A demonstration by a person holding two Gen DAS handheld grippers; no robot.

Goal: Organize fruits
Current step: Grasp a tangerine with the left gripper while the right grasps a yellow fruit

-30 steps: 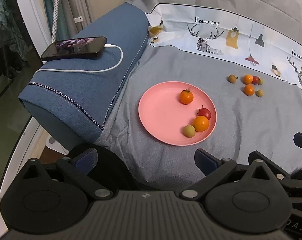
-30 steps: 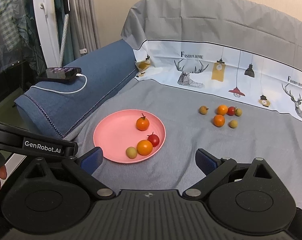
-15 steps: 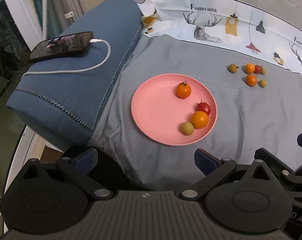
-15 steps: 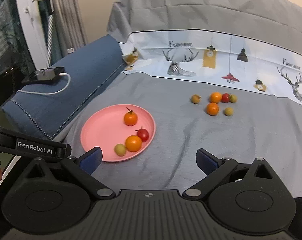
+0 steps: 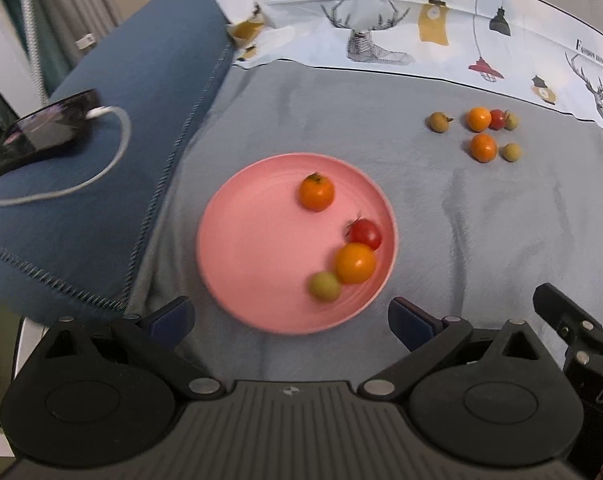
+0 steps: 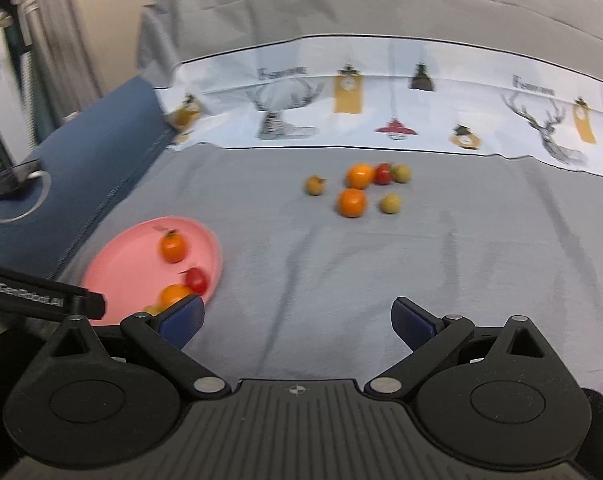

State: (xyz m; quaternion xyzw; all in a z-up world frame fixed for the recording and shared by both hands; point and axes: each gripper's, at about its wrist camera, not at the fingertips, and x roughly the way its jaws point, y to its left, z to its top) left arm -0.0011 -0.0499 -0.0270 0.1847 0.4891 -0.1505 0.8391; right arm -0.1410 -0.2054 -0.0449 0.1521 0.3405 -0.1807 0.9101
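right tongs (image 6: 297,316) wide open, empty, now nearer loose fruit cluster (image 6: 359,188) | left tongs (image 5: 289,316) open, empty | pink plate (image 5: 237,248) holds four | pick pending

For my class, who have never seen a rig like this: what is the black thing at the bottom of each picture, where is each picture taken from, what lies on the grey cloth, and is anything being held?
No robot here: a person holds a hand tool with two jaws in each hand. Each tool carries a camera looking forward along its jaws, so one picture comes from the left gripper, the other from the right gripper. Both have their jaws wide apart and hold nothing. On the grey cloth lies a pink plate with four small fruits: two orange, one red, one green. Six more fruits lie loose farther back. A phone with a cable rests on the blue cushion.
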